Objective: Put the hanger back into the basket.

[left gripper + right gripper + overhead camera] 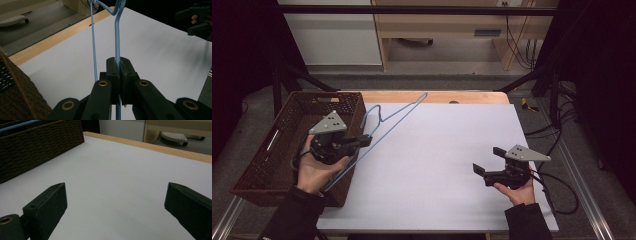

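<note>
Left tongs [364,141] clamped on blue wire hanger [384,121], right tongs [488,160] wide open, empty

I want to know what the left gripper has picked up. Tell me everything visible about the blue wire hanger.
The thin light-blue wire clothes hanger is a bent triangular frame with a hook. The black left gripper is shut on one wire near the hook. It slants over the dark woven basket rim, its far corner reaching the wooden table edge.

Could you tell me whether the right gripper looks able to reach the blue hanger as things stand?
Probably yes: the right gripper is open, and bare white table lies between it and the blue hanger, which the left gripper holds.
</note>
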A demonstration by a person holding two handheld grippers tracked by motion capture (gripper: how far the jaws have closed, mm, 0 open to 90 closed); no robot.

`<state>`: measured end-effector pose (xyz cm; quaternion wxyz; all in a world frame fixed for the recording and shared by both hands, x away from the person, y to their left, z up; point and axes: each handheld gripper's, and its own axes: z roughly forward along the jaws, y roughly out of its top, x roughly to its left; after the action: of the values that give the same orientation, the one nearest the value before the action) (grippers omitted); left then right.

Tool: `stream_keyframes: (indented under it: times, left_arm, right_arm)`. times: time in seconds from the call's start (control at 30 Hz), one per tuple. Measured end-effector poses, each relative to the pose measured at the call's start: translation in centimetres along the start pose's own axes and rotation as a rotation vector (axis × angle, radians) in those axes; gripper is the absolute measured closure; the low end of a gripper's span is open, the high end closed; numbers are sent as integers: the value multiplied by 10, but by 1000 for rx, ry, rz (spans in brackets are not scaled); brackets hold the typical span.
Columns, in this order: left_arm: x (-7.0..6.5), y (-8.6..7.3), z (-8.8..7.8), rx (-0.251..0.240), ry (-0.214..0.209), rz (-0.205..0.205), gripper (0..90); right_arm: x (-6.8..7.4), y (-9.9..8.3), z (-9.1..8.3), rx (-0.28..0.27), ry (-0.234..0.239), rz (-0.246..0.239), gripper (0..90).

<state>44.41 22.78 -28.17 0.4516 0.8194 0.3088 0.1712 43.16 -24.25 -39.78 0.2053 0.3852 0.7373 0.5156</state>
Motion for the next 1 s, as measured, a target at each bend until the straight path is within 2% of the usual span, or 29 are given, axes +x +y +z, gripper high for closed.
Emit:
stream_keyframes:
  times: [0.2, 0.3, 0.63, 0.8, 0.9, 1.0]
  left_arm:
    - [18, 2, -16, 8, 37, -12, 873]
    - [26, 2, -23, 7, 42, -17, 873]
    - [49, 4, -46, 22, 98, -8, 873]
    - [62, -1, -56, 26, 122, -16, 873]
    - [69, -3, -63, 30, 134, -2, 873]
    - [76, -6, -70, 19, 145, -7, 873]
  right_arm:
    - [0, 0, 0, -1, -1, 0, 49]
    - [0, 0, 0, -1, -1, 0, 49]
    - [0, 0, 0, 0, -4, -5, 47]
    - [-1, 0, 1, 3, -2, -6, 47]
    - [-1, 0, 1, 5, -1, -4, 47]
    - [-1, 0, 2, 7, -2, -5, 48]
